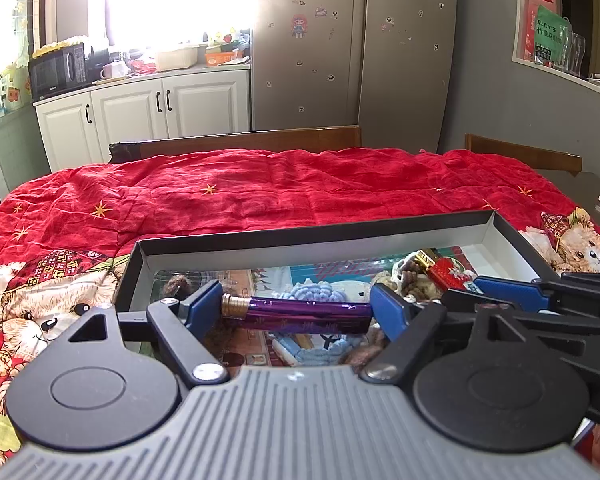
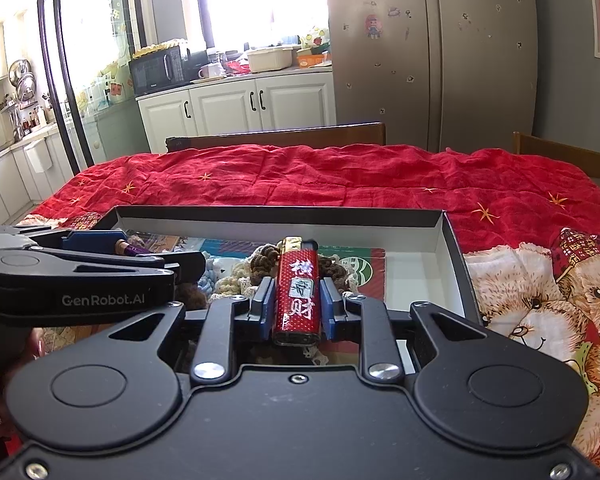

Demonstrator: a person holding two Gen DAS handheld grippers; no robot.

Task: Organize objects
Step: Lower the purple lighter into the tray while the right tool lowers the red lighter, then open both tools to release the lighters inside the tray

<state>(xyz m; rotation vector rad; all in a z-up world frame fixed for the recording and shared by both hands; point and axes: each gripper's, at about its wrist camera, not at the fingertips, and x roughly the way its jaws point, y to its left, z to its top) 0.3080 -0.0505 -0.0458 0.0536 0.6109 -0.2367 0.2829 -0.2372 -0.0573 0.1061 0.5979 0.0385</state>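
A purple lighter [image 1: 300,312] with a gold cap lies crosswise between the blue pads of my left gripper [image 1: 295,299], which is shut on its two ends. It hangs over a shallow black box [image 1: 260,240] with white inner walls. My right gripper [image 2: 297,298] is shut on a red lighter [image 2: 298,292] with white characters, gold top pointing away, also over the box [image 2: 260,216]. The two grippers sit side by side; the right gripper [image 1: 512,292] shows at the right of the left wrist view, and the left gripper [image 2: 100,256] at the left of the right wrist view.
In the box lie blue [image 1: 320,292] and brown crocheted pieces [image 2: 268,260] on printed cards, with bare white floor [image 2: 416,276] at its right end. The box sits on a red bear-print cloth [image 1: 260,192]. Wooden chair backs [image 1: 260,142] stand at the table's far edge.
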